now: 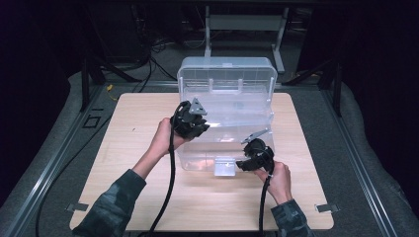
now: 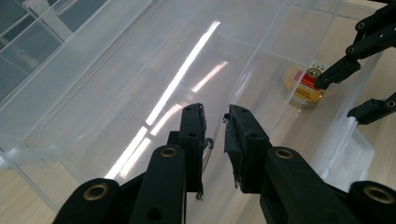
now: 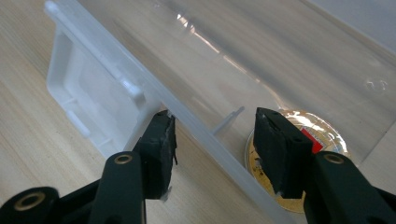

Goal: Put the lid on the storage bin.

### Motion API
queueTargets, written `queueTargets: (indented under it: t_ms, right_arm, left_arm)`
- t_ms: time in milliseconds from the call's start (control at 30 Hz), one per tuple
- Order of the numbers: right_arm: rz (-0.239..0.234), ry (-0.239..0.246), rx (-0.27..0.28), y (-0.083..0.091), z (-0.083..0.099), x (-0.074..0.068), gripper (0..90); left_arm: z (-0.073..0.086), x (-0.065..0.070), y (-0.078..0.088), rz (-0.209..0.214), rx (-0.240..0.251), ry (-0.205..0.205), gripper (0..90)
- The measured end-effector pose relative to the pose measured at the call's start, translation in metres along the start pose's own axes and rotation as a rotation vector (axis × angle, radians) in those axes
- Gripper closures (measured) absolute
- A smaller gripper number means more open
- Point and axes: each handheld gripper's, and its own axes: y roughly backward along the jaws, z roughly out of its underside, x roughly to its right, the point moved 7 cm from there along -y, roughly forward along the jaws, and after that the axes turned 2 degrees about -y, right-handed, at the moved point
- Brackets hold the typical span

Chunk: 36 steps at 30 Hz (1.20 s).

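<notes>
A clear plastic storage box (image 1: 225, 131) stands mid-table with its lid (image 1: 226, 74) tipped up at the back. My left gripper (image 1: 193, 126) is at the box's left wall; in the left gripper view its jaws (image 2: 215, 112) are shut on that thin clear wall (image 2: 116, 121). My right gripper (image 1: 245, 164) straddles the front rim (image 3: 196, 123) just right of the white latch (image 3: 88, 98): one jaw is outside, the other inside, open with a wide gap (image 3: 215, 116). A round gold tin with a red label (image 3: 322, 135) lies inside the box under the inner jaw. The tin (image 2: 306, 86) and right gripper (image 2: 337, 98) also show from the left.
The box rests on a pale wooden tabletop (image 1: 133, 148) with bare wood on both sides and in front. Black cables (image 1: 171, 187) trail from both grippers toward the near edge. Dark floor and metal frame legs (image 1: 244, 24) lie beyond the table.
</notes>
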Motion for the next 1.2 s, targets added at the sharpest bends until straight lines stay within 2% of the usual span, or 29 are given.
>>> queueTargets:
  t_ms: [233, 700, 900, 1200]
  right_arm:
    - [0.005, 0.0, -0.001, -0.001, -0.001, 0.001, 48.9]
    - [0.004, 0.003, -0.002, -0.001, -0.002, 0.002, 48.5]
    - [-0.001, 0.005, -0.006, -0.001, -0.002, 0.002, 48.5]
    - [0.01, 0.007, -0.012, -0.001, -0.002, 0.001, 48.2]
  left_arm:
    - [0.003, 0.003, -0.001, -0.018, 0.013, -0.005, 76.3]
    - [0.009, 0.008, 0.0, -0.004, 0.031, -0.001, 76.4]
    - [0.01, 0.01, 0.0, -0.022, 0.035, -0.021, 76.3]
    - [0.014, 0.013, 0.0, -0.024, 0.036, -0.04, 76.5]
